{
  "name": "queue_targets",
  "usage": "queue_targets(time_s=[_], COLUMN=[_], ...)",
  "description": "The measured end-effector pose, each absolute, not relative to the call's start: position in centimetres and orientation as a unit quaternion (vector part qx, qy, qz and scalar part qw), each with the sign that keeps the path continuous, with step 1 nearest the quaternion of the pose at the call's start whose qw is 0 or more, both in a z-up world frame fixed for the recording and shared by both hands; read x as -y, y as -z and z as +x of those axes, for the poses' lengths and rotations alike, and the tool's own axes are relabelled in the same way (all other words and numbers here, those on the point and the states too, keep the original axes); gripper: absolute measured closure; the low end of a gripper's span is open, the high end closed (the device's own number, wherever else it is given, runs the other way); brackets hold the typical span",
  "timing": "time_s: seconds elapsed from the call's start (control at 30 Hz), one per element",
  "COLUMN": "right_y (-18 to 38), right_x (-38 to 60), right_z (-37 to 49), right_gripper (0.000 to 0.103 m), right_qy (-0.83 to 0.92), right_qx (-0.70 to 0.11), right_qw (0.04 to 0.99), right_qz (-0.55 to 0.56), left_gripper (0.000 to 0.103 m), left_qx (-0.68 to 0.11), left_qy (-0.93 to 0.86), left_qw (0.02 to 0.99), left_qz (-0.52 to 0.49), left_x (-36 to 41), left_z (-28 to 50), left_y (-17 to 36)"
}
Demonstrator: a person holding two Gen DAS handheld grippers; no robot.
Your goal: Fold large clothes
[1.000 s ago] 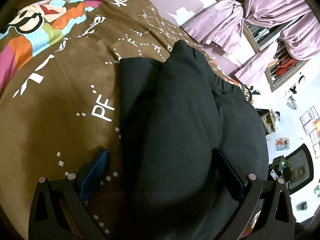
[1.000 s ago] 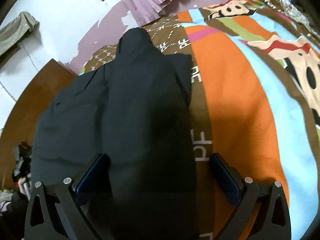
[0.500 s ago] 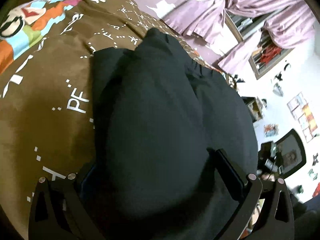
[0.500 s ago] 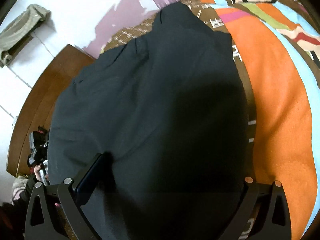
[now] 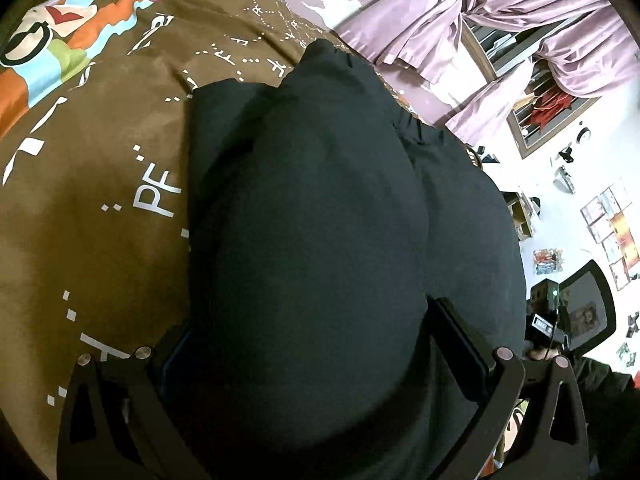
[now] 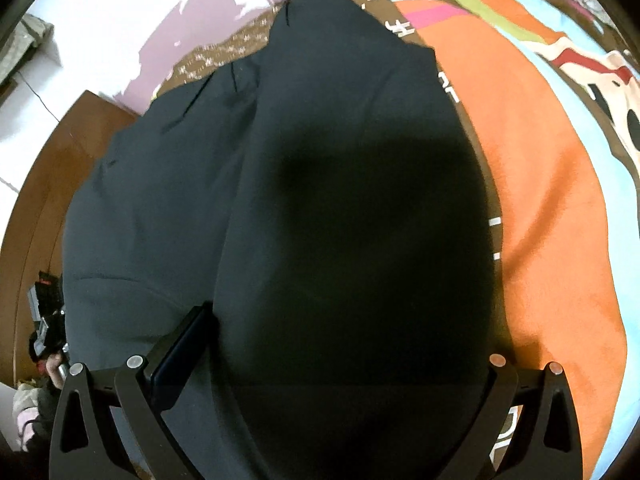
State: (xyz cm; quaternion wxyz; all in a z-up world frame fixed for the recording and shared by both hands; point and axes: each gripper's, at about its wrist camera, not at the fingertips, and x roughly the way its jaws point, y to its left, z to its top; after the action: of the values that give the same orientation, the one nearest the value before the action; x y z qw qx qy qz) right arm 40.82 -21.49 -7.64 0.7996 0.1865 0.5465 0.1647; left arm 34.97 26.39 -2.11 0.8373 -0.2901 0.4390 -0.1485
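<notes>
Between both sets of wide-spread fingers — a dark garment [image 5: 312,216] lying lengthwise on the patterned bedspread [image 5: 92,208].

Left gripper [image 5: 312,344] and right gripper [image 6: 344,344] are both spread apart, clamping nothing, each straddling the cloth's near end. Its long axis runs straight ahead, away from both tools — neither is clearly nearer; the bedspread lies bare beyond either side.

dim indoor light; heavy fisheye bending, black vignette corners; dark shadow patch on black garment [image 6: 360,200]; soft blur.
</notes>
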Motion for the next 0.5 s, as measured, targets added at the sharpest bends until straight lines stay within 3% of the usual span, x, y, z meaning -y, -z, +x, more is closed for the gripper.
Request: queue_targets(time_s=[0.43, 0.5], right_y=[7.1, 6.7], right_x=[21.7, 21.2], right_z=[39.2, 39.1], right_gripper=[0.0, 0.007], right_qy=[-0.141, -0.131], right_qx=[-0.523, -0.525], right_qw=[0.809, 0.812], right_qz=[0.228, 0.219], left_gripper=[0.004, 0.009], left_qx=[-0.471, -0.47], left_qy=[0.127, 0.117], left_qw=[0.818, 0.825], left_qz=[-0.304, -0.292], left_x=[-26.0, -25.8], left_z=[35.7, 35.5], left_y=[1.1, 0.7])
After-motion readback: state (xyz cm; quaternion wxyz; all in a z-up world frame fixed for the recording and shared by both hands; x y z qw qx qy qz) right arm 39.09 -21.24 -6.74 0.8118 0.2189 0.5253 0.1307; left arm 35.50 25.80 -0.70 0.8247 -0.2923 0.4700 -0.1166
